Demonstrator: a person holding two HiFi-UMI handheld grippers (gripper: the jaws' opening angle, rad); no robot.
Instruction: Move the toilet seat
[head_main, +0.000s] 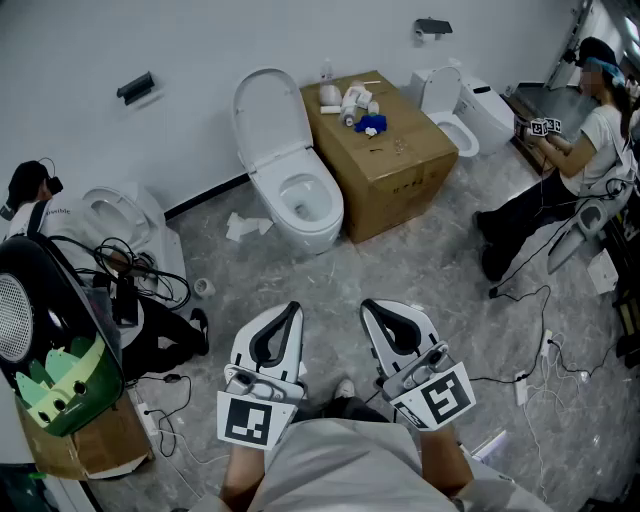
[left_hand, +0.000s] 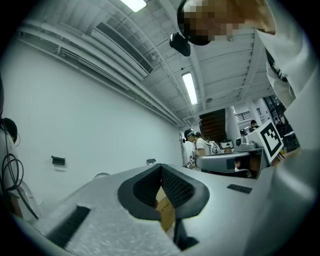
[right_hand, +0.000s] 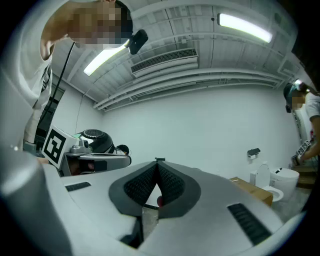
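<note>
A white toilet (head_main: 300, 205) stands against the far wall in the head view. Its lid and seat (head_main: 270, 115) are raised, leaning back toward the wall above the open bowl. Both grippers are held low, close to my body, and point toward the toilet, well short of it. My left gripper (head_main: 293, 307) is shut with nothing between its jaws, and its pads meet in the left gripper view (left_hand: 161, 167). My right gripper (head_main: 370, 305) is likewise shut and empty, and in the right gripper view its own jaws (right_hand: 159, 162) are closed.
A cardboard box (head_main: 385, 150) with small items on top stands right of the toilet. A second toilet (head_main: 450, 110) and a seated person (head_main: 590, 140) are at the far right. Left are a third toilet (head_main: 115, 215), cables (head_main: 140, 275), a black-and-green object (head_main: 50, 340). Cables cross the floor at right (head_main: 520, 380).
</note>
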